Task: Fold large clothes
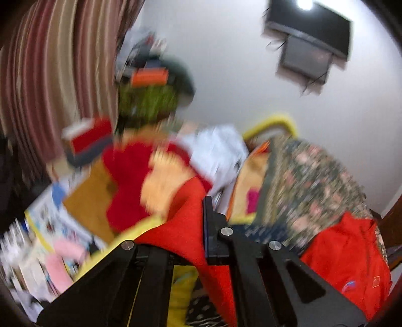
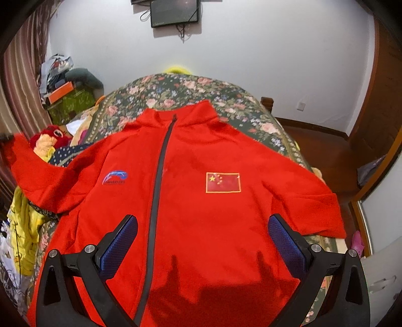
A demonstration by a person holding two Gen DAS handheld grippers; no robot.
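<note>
A red zip-up jacket [image 2: 201, 201] lies front up on a floral bedspread [image 2: 191, 88], with a dark zipper, a flag patch on one side of the chest and a blue logo on the other. My right gripper [image 2: 203, 241] hovers open and empty over its lower front. Its left sleeve [image 2: 22, 156] is lifted off to the left. In the blurred left wrist view my left gripper [image 1: 201, 208] is shut on that red sleeve [image 1: 186, 221], held up in the air. The jacket's body [image 1: 349, 259] shows at lower right.
Left of the bed is clutter: a red and yellow plush toy [image 2: 47, 138], yellow cloth [image 2: 22, 226], a green bag with an orange box [image 2: 62, 95] and striped curtains [image 1: 50, 63]. A dark screen [image 2: 174, 11] hangs on the white wall. A wooden floor [image 2: 326, 151] lies to the right.
</note>
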